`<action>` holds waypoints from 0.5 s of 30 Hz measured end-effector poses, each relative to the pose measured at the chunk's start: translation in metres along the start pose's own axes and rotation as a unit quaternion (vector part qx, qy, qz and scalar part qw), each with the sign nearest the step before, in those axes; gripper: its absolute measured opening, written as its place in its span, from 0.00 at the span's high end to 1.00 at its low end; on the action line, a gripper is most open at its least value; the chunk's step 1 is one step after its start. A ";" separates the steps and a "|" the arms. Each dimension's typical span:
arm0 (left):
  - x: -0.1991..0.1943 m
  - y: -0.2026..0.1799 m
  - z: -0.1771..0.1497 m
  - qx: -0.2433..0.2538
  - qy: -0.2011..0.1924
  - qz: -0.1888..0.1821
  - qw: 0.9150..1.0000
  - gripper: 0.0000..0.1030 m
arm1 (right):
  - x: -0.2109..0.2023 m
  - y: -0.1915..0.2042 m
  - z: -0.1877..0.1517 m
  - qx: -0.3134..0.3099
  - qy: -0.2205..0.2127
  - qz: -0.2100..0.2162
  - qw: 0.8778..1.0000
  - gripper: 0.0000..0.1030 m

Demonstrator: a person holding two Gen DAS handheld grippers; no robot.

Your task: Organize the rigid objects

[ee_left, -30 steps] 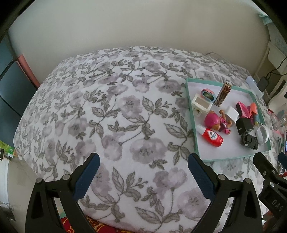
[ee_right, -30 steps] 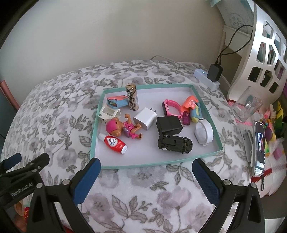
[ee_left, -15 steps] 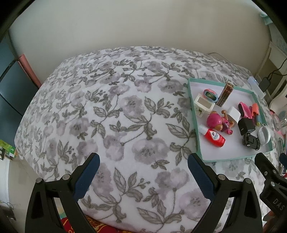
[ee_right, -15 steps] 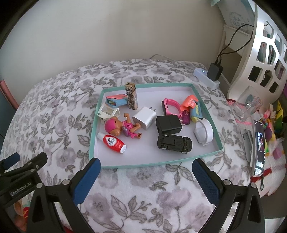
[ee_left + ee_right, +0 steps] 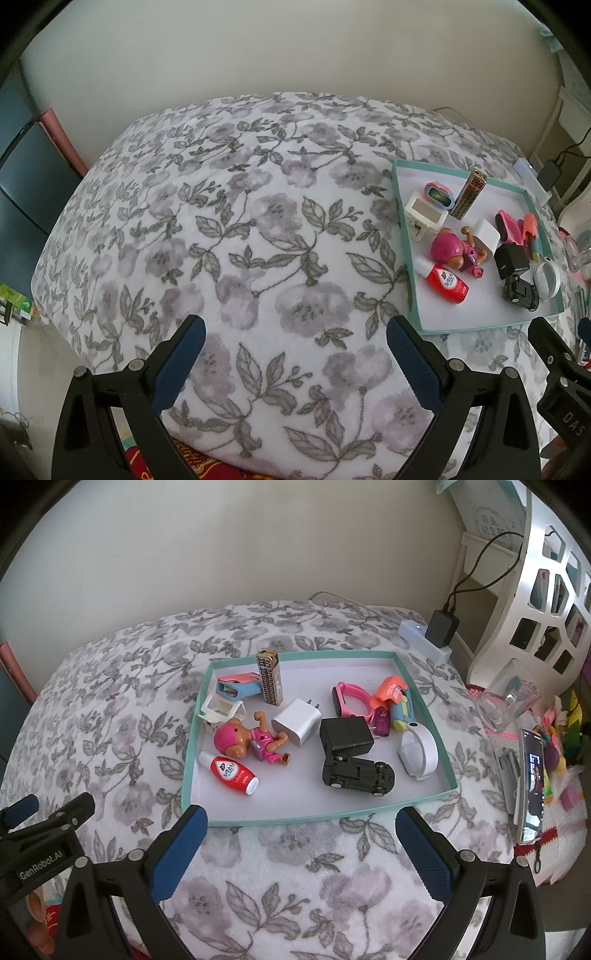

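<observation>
A teal-rimmed white tray [image 5: 325,819] lies on a floral blanket and holds several small objects: a red bottle [image 5: 231,774], a pink doll [image 5: 251,740], a white charger [image 5: 297,722], a black charger [image 5: 345,735], a black toy car [image 5: 358,775], a white ring [image 5: 419,753], a pink watch [image 5: 351,699] and a patterned lighter [image 5: 269,677]. My right gripper [image 5: 301,853] is open and empty, just in front of the tray's near rim. My left gripper [image 5: 295,365] is open and empty over bare blanket, left of the tray [image 5: 406,236].
The floral blanket [image 5: 240,240] covers a raised, rounded surface that drops off at the left. Right of the tray are a phone [image 5: 532,786], a clear glass [image 5: 508,701], a power strip with plug [image 5: 428,635] and a white cut-out shelf [image 5: 546,590].
Both grippers have drawn back slightly, so the tray looks a little smaller and farther in both views. Both jaws stay open and nothing in the tray has moved.
</observation>
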State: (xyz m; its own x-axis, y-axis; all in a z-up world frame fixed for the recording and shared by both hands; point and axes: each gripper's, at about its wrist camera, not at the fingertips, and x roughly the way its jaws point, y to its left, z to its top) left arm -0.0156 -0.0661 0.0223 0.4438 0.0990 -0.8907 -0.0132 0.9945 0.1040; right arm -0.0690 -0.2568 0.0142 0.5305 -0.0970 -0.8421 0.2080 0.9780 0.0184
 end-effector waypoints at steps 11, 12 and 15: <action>0.003 0.001 0.000 -0.005 0.008 0.001 1.000 0.04 | 0.001 -0.002 0.000 0.002 0.002 -0.003 1.000 0.00; 0.003 0.001 0.000 -0.005 0.008 0.000 1.000 0.04 | 0.001 -0.001 0.000 0.003 0.003 -0.003 1.000 0.00; 0.003 0.001 0.000 -0.005 0.009 0.001 1.000 0.04 | 0.001 -0.001 0.000 0.002 0.003 -0.004 1.000 0.00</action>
State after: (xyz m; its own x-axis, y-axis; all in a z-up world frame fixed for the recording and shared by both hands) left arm -0.0142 -0.0645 0.0201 0.4280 0.1005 -0.8981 -0.0224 0.9947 0.1007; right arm -0.0693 -0.2578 0.0133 0.5240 -0.1039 -0.8453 0.2158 0.9763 0.0137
